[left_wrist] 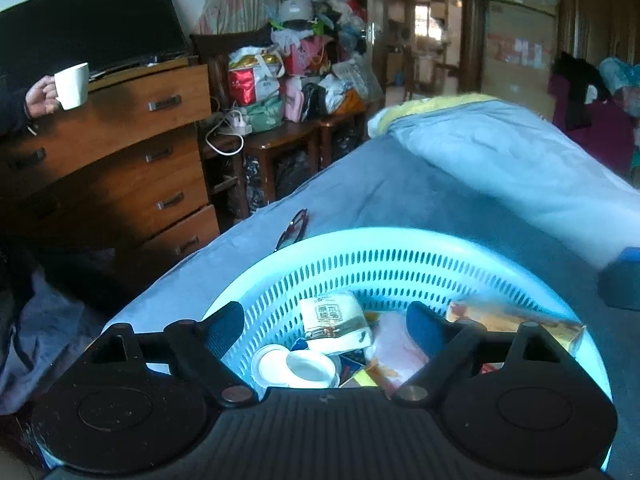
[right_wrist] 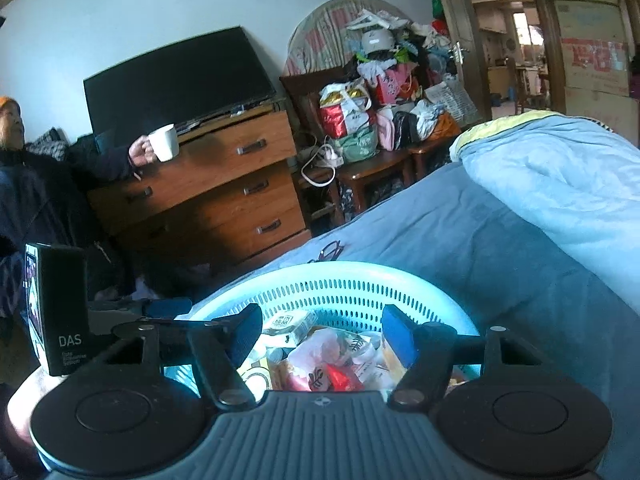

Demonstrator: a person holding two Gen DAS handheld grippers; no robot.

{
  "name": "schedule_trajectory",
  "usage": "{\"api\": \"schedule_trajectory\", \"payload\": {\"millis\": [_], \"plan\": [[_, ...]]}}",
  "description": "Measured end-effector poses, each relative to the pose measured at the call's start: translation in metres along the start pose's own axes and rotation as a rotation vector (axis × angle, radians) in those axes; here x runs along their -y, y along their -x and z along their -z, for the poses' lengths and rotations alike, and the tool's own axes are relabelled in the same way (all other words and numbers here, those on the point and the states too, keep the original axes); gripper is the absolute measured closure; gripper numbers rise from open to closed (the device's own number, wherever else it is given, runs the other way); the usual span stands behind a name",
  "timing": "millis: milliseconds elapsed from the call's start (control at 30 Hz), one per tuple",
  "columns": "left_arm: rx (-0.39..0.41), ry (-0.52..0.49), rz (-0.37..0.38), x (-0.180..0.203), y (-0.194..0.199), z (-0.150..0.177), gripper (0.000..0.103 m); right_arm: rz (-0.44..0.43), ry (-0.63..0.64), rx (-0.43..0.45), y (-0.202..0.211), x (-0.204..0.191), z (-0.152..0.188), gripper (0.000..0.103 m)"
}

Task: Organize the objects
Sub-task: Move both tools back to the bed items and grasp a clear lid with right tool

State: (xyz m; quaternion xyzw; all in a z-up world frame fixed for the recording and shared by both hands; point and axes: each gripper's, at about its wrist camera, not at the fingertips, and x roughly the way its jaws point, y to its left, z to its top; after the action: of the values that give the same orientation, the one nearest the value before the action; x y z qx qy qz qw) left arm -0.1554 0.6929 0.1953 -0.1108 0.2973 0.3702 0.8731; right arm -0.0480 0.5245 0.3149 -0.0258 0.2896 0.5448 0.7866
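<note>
Both pairs of tongs are hovering over a pale blue perforated basket (left_wrist: 400,264) that is sitting on a bed (left_wrist: 420,200) covered in a blue sheet. The left tongs (left_wrist: 324,320) are standing wide apart with nothing between them, and the right tongs (right_wrist: 320,326) are likewise gaping and empty.

The basket is already holding a jumble: a small wrapped tissue pack (left_wrist: 336,320) with printed characters, a white jar lid (left_wrist: 310,368), a pinkish plastic bag (left_wrist: 396,348) and an orange snack packet (left_wrist: 512,318) leaning against the far right wall. Judging from this, the sorting seems to be between picks, with most items gathered in.

A pair of dark-framed glasses (left_wrist: 294,228) is lying on the sheet just beyond the basket's far-left rim, apart from it and outside it. This looks like the likeliest remaining thing. Its long axis is running diagonally away from the left camera, toward the upper right, and it appears folded, though the blur is making that uncertain.

The next move is probably calling for one pair of tongs to be reaching over the rim and closing across the narrow frame.

In the background a person's hand (left_wrist: 40,98) is holding a white mug (left_wrist: 73,85) near a wooden dresser (left_wrist: 132,160).
</note>
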Motion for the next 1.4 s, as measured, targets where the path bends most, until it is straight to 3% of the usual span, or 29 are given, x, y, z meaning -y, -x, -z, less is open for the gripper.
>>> {"api": "schedule_trajectory", "payload": {"millis": [133,233,300,400,500,567,667,767,867,1100,1200,1300,1400], "plan": [[0.045,0.015,0.060,0.011,0.022,0.000,0.014,0.034,-0.041,0.133,0.053,0.015,0.035,0.027],[0.125,0.015,0.171,0.031,0.056,0.009,0.007,0.117,-0.039,0.184,0.103,0.035,0.098,0.024],[0.167,-0.004,0.265,0.053,0.077,0.020,0.003,0.185,-0.074,0.157,0.133,0.061,0.149,0.024],[0.180,-0.065,0.422,0.101,0.100,0.045,0.003,0.306,-0.230,0.078,0.179,0.116,0.223,0.025],[0.129,-0.121,0.578,0.152,0.103,0.077,0.003,0.477,-0.359,0.056,0.230,0.170,0.281,0.028],[0.077,-0.173,0.624,0.188,0.096,0.102,0.004,0.573,-0.389,0.065,0.255,0.201,0.301,0.030],[-0.013,-0.235,0.660,0.230,0.082,0.133,0.009,0.681,-0.368,0.078,0.275,0.245,0.311,0.035],[-0.066,-0.276,0.681,0.259,0.072,0.153,0.009,0.741,-0.263,-0.006,0.266,0.280,0.315,0.035],[-0.091,-0.316,0.695,0.277,0.060,0.162,0.009,0.730,-0.229,-0.051,0.256,0.308,0.325,0.039],[-0.115,-0.346,0.675,0.300,0.044,0.171,0.009,0.672,-0.236,-0.025,0.236,0.338,0.325,0.042],[-0.118,-0.350,0.680,0.309,0.045,0.173,0.009,0.652,-0.247,-0.023,0.233,0.341,0.323,0.057],[-0.128,-0.355,0.681,0.311,0.046,0.175,0.009,0.681,-0.255,-0.004,0.238,0.335,0.320,0.060],[-0.126,-0.353,0.683,0.311,0.048,0.178,0.009,0.634,-0.212,0.078,0.255,0.295,0.294,0.060]]}}
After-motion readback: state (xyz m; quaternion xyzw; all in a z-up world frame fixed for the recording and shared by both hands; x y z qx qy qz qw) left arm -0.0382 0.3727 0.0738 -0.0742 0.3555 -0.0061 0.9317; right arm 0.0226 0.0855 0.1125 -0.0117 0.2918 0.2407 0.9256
